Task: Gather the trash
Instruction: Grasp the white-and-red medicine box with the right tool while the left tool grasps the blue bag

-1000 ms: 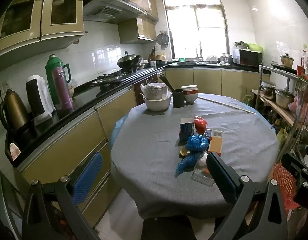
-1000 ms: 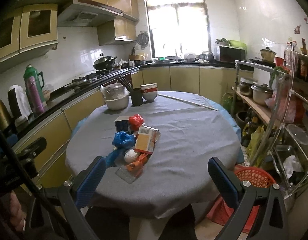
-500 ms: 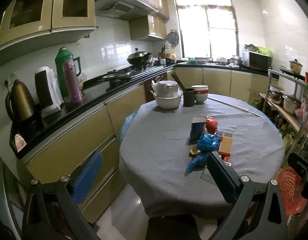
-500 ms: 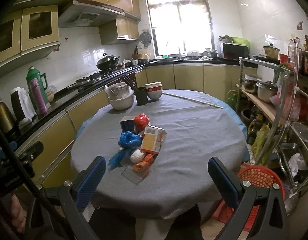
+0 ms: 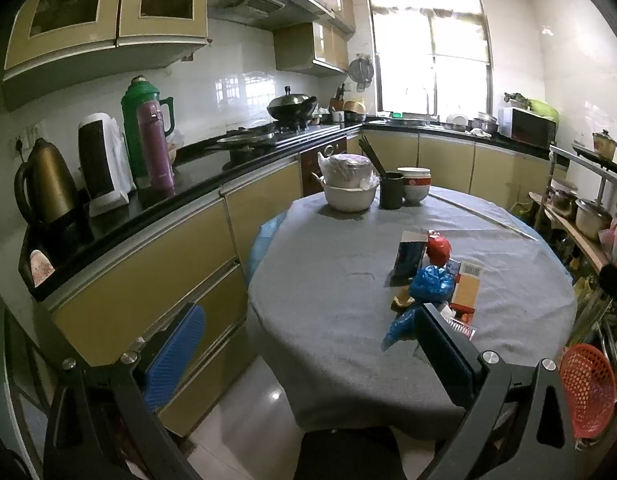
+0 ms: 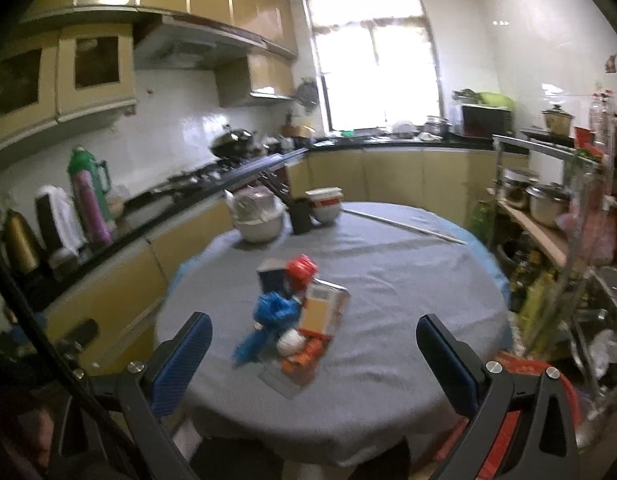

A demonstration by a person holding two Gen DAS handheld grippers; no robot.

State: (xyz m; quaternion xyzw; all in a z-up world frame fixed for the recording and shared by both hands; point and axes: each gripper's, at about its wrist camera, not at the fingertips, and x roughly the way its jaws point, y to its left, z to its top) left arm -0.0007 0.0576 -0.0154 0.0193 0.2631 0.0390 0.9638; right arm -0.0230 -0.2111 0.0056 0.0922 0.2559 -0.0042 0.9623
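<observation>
We're looking at a round table (image 5: 348, 344) under a soft, slightly wrinkled grey cloth, and the trash pile sits a bit toward 4 o'clock of its middle in the left wrist view. In the pile: a crinkly blue plastic bag (image 5: 432, 285), a crumpled glossy red wrapper (image 5: 438, 246), a dark blue carton (image 5: 409, 256) standing upright, and a flat orange cardboard box (image 5: 468, 290) with a barcode, all touching or just beside each other. From the right wrist view the same heap is dead centre but blurry; there's also a small white round lump (image 6: 290, 341) and some orange scraps (image 6: 304, 356) at its 6 o'clock edge, lying on a clear flat sheet.

Our left gripper (image 5: 308, 354) has its ribbed blue pads spread wide, nothing between them, hanging off the table's 7 o'clock rim. Our right gripper (image 6: 314, 360) is spread just as wide and empty too, with the heap showing between its fingers but apart from them.

At the table's 12 o'clock: a white ceramic bowl (image 5: 350, 196) with a plastic-wrapped container stacked in it, a dark cylindrical cup (image 5: 391, 195) holding chopsticks, and a red-banded bowl (image 5: 414, 186). A red mesh plastic basket (image 5: 586, 394) sits on the floor at 4 o'clock of the table. The glossy black counter at 9 o'clock carries a green thermos (image 5: 142, 128) and a purple bottle (image 5: 155, 144).
</observation>
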